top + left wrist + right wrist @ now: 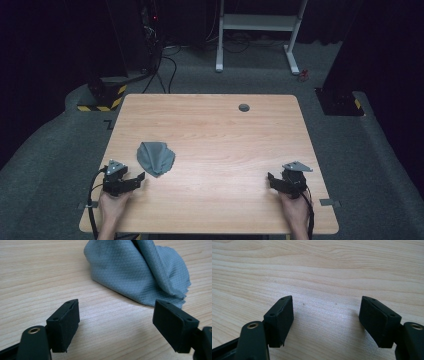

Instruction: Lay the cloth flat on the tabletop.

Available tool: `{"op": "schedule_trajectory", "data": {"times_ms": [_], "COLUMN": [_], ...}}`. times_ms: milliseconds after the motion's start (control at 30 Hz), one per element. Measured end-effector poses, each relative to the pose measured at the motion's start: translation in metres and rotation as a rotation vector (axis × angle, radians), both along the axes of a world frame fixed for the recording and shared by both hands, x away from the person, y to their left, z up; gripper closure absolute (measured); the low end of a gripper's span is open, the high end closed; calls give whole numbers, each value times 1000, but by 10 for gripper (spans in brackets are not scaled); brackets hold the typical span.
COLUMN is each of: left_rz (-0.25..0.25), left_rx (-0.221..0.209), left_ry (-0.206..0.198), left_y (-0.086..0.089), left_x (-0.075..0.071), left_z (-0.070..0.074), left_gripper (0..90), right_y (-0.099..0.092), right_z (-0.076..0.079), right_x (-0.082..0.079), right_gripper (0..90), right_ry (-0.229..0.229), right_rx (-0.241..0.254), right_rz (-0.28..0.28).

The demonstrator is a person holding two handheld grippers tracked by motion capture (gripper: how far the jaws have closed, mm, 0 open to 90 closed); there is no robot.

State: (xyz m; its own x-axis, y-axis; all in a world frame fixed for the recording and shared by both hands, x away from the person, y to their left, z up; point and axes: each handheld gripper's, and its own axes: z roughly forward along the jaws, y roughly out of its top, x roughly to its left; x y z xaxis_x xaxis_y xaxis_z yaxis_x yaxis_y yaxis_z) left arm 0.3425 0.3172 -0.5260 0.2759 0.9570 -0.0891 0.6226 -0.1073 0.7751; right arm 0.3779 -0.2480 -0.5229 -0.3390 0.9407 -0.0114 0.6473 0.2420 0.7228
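High view: grey cloth (156, 158) lies bunched, narrow end pointing away.

The cloth (140, 272) is blue-grey with a fine woven diamond pattern, lying on a counter (225, 135) of pale wood with wavy darker grain and a small dark grey round cap (244, 107), while both grippers' pads (66, 322) are matt black.

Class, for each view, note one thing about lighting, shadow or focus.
High view: table lit, surroundings dark. Left gripper view: cloth sharp, weave visible, shadow along its near edge. Right gripper view: soft sheen on wood between the jaws, far grain slightly blurred.
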Motion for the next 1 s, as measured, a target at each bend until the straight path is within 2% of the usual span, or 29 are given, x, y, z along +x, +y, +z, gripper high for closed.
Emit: {"op": "schedule_trajectory", "data": {"times_ms": [100,200,467,700,833,867,1000], "left_rz": [-7,-22,-41,-60,-49,-42,-36], "left_rx": [6,32,24,31,30,20,47], "left_ry": [-6,-13,-30,-24,-26,-23,13], "left_y": [-3,-8,-18,-28,-33,-33,-38], "left_x": [0,1,9,20,27,30,39], "left_z": [1,6,16,18,19,18,13], "left_gripper": [225,220,218,220,220,229,238], "right_y": [0,0,0,0,0,0,0], "right_z": [0,0,0,0,0,0,0], "right_x": [0,0,0,0,0,0,0], "right_gripper": [277,277,277,277,277,277,277], "right_ry": [0,0,0,-1,0,0,-1], "right_rx": [0,0,0,0,0,0,0], "right_rz": [0,0,0,1,0,0,0]}}
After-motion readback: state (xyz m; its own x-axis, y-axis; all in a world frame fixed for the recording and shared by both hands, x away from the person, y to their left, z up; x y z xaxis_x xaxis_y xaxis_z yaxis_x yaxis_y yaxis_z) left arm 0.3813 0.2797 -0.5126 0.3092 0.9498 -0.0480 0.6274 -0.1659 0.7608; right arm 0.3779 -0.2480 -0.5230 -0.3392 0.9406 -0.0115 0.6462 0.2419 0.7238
